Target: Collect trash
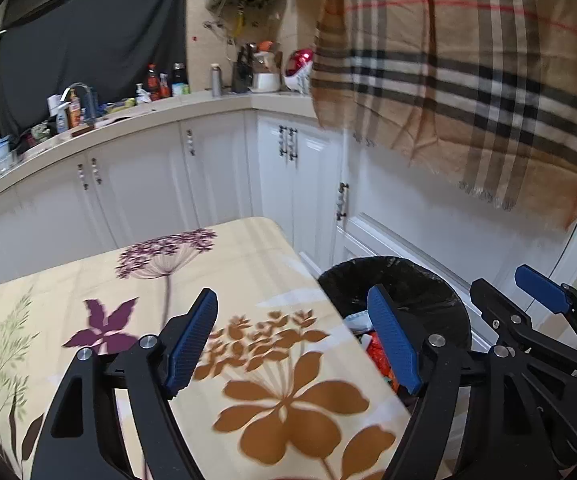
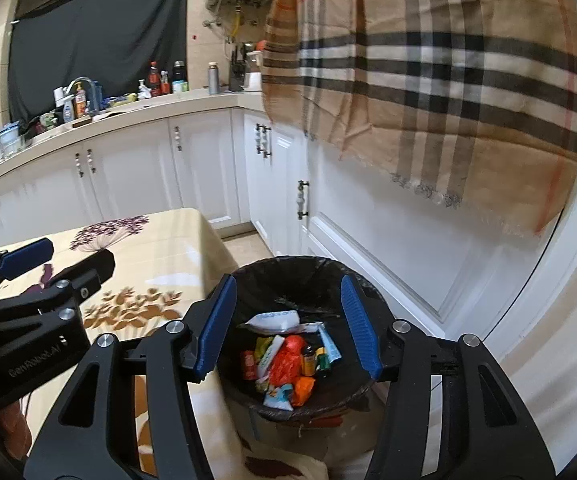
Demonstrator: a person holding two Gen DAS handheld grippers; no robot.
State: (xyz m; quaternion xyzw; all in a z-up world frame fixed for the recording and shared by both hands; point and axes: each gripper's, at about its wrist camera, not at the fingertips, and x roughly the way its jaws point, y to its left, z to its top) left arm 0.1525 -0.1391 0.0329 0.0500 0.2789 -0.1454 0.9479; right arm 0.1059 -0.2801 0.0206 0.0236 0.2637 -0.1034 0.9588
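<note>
A round trash bin with a black liner (image 2: 288, 276) stands on the floor beside the table; it also shows in the left wrist view (image 1: 400, 280). Inside lie several wrappers and small bottles (image 2: 288, 360), orange, white and green. My right gripper (image 2: 288, 320) is open and empty, held above the bin's mouth. My left gripper (image 1: 300, 340) is open and empty above the table's right edge, its right finger over the bin. The right gripper shows at the right edge of the left wrist view (image 1: 540, 292), and the left gripper at the left of the right wrist view (image 2: 48, 264).
The table wears a cream cloth with brown and purple flowers (image 1: 176, 280). White cabinets (image 1: 208, 168) run behind it under a cluttered counter (image 1: 88, 116). A checked tan cloth (image 1: 468, 80) hangs over the white door at right.
</note>
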